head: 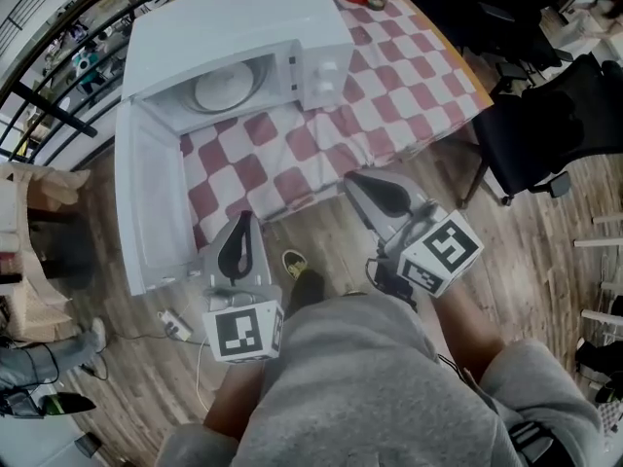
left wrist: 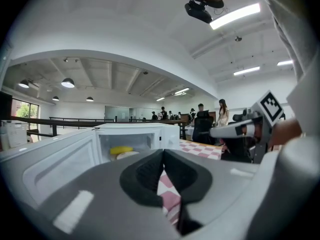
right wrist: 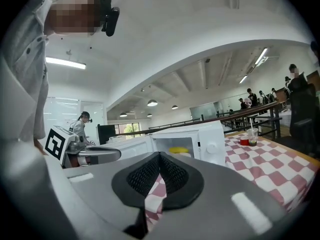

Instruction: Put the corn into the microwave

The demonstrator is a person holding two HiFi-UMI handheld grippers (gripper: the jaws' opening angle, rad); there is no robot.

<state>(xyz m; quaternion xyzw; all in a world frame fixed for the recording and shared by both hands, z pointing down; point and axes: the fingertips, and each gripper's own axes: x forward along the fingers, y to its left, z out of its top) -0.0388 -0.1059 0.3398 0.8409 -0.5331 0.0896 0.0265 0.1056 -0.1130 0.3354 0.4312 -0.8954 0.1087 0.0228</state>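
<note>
Left tongs (left wrist: 163, 153) and right tongs (right wrist: 159, 155) are both pinched shut, with nothing between the jaws. Ahead of both, well apart, the corn (left wrist: 121, 149) lies inside the microwave (head: 234, 27). Its open door (head: 146, 197) stands nearest the left tongs.

Grey shirt (head: 360, 387) (grey, marker-cubed left gripper (head: 243, 221))
</note>
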